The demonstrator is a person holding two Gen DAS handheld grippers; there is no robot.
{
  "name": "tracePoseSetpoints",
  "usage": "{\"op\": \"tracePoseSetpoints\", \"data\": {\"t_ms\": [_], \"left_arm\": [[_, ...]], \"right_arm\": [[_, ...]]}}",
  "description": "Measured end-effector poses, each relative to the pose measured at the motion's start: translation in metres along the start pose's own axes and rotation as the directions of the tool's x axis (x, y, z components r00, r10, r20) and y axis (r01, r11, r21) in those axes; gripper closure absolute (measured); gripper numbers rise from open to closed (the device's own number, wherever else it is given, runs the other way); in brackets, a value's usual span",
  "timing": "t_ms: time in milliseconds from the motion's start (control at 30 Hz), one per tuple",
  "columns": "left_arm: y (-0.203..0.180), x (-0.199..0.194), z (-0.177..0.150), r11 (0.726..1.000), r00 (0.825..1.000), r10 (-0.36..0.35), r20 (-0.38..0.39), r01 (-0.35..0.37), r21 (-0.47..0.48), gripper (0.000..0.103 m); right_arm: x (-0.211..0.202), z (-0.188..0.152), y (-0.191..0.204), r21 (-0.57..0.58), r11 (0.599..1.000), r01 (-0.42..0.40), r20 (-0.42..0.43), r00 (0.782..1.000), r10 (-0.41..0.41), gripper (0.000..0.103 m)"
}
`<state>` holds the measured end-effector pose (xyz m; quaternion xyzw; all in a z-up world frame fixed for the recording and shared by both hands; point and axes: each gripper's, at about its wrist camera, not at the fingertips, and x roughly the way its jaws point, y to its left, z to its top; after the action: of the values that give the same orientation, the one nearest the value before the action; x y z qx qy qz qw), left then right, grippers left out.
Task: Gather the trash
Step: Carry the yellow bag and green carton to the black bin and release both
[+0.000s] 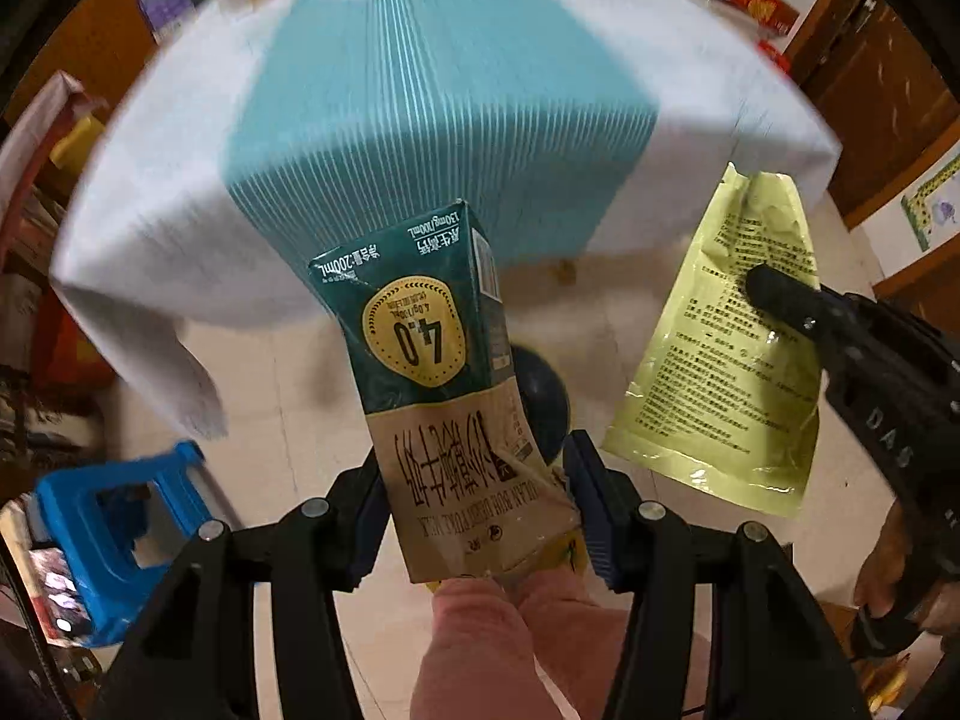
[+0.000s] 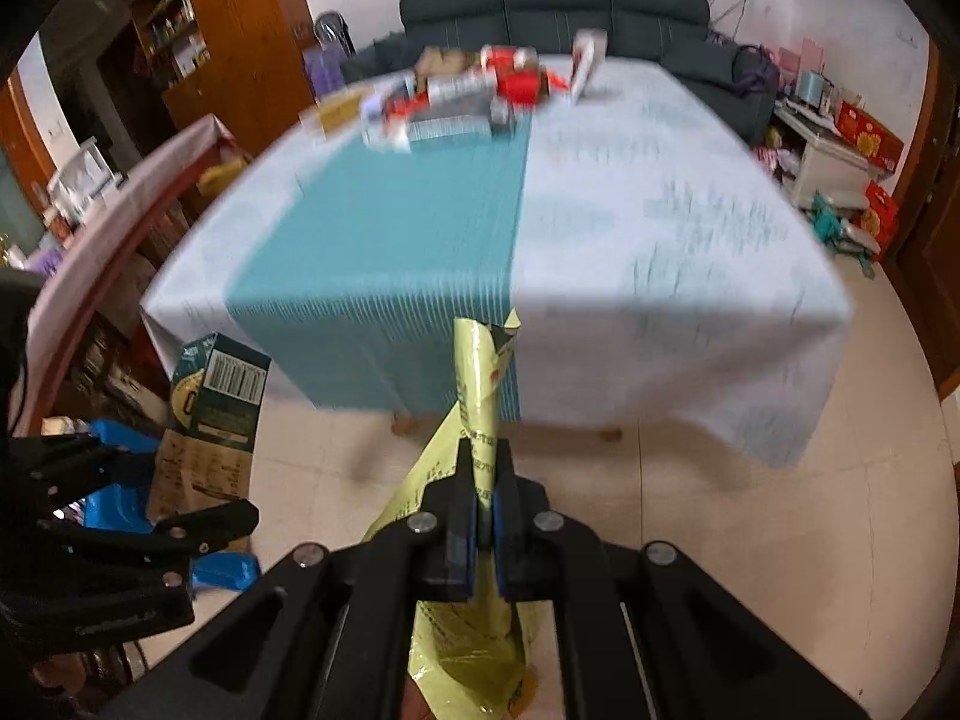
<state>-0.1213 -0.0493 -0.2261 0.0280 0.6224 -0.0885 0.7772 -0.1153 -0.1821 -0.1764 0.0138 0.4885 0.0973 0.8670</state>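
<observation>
The carton (image 1: 432,372) sits clamped in my left gripper (image 1: 480,510), the yellow pouch (image 2: 480,384) pinched in my right gripper (image 2: 483,516), both off the table (image 2: 660,210). I should keep both squeezes firm until I'm over a bin.

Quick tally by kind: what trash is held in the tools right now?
Green-and-brown cardboard milk carton: 1, shut in the left tool.
Yellow-green printed plastic pouch: 1, shut in the right tool.
Total held: 2.
The heap of boxes at the far edge of the blue-and-white clothed table is too blurred to count.
</observation>
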Motion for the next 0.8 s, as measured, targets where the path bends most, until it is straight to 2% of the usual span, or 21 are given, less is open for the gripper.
{"op": "tracePoseSetpoints", "data": {"t_ms": [133, 300, 433, 467, 533, 600, 667, 733, 800], "left_arm": [[0.001, 0.079, -0.013, 1.000, 0.999, -0.005, -0.038, 0.005, 0.007, 0.049], [0.002, 0.172, -0.022, 0.998, 1.000, 0.027, -0.006, -0.027, 0.065, 0.049], [0.014, 0.221, -0.023, 0.997, 0.999, 0.052, 0.014, -0.053, 0.053, 0.048], [0.017, 0.230, -0.022, 0.997, 0.998, 0.054, 0.013, -0.055, 0.048, 0.044], [0.024, 0.244, -0.021, 0.996, 0.997, 0.072, 0.013, -0.072, 0.043, 0.030], [0.031, 0.252, -0.022, 0.995, 0.996, 0.092, 0.017, -0.093, 0.033, 0.022], [0.038, 0.255, -0.020, 0.995, 0.996, 0.092, 0.019, -0.092, 0.022, 0.018], [0.043, 0.252, -0.017, 0.996, 0.995, 0.090, 0.032, -0.090, 0.014, 0.009], [0.045, 0.246, -0.014, 0.996, 0.995, 0.083, 0.050, -0.083, 0.012, 0.008]], "right_arm": [[0.070, -0.045, 0.000, 0.029, 0.999, 0.025, -0.064, 0.998, -0.023, 0.098], [0.159, -0.091, 0.001, 0.030, 0.998, 0.053, -0.108, 0.993, -0.049, 0.097], [0.225, -0.123, 0.000, 0.029, 0.999, 0.042, -0.128, 0.991, -0.038, 0.092], [0.236, -0.128, -0.001, 0.032, 0.999, 0.042, -0.136, 0.990, -0.037, 0.092], [0.255, -0.135, -0.002, 0.048, 0.998, 0.026, -0.154, 0.988, -0.018, 0.090], [0.269, -0.141, -0.005, 0.075, 0.997, 0.009, -0.162, 0.987, 0.003, 0.088], [0.280, -0.143, -0.007, 0.111, 0.994, -0.009, -0.176, 0.984, 0.029, 0.080], [0.284, -0.142, -0.009, 0.133, 0.991, -0.012, -0.189, 0.981, 0.038, 0.069], [0.284, -0.134, -0.013, 0.134, 0.991, -0.006, -0.185, 0.982, 0.031, 0.066]]}}
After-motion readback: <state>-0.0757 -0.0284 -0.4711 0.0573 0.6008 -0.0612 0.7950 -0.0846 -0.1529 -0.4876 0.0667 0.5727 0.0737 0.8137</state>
